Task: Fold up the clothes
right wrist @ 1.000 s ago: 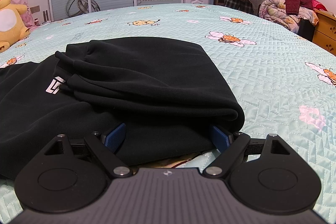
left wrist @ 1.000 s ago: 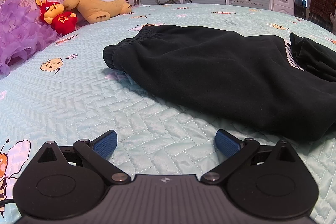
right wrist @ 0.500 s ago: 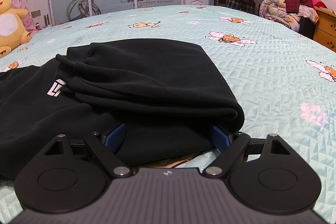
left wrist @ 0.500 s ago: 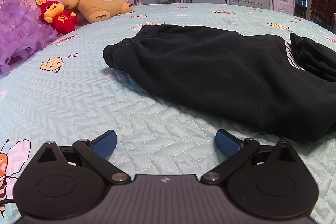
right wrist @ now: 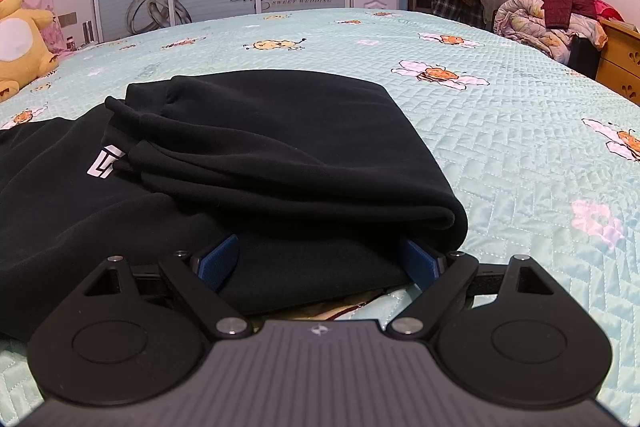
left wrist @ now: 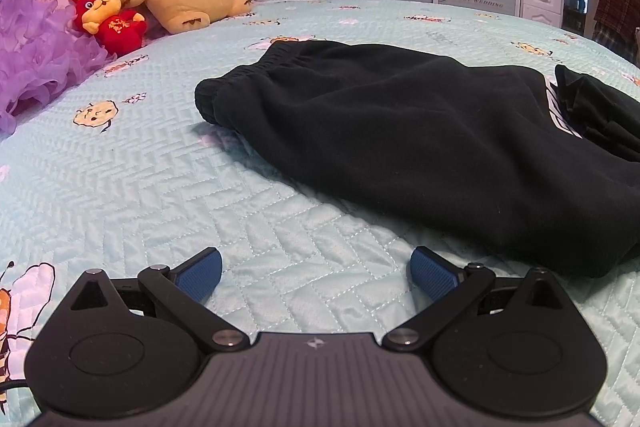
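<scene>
Black trousers (left wrist: 400, 147) lying on the bed (left wrist: 140, 187), both tools standing wide open.

The left tool (left wrist: 316, 277) is gaping over bare quilt at the lower centre, holding nothing, the trousers lying apart toward the upper right. The right tool (right wrist: 320, 263) is straddling the folded edge, its pads spread on either side, not pinching. The left view is showing the elastic waistband pointing upper left, the long axis running left to right; the right view is showing the doubled-over legs and a white logo (right wrist: 106, 167).
</scene>
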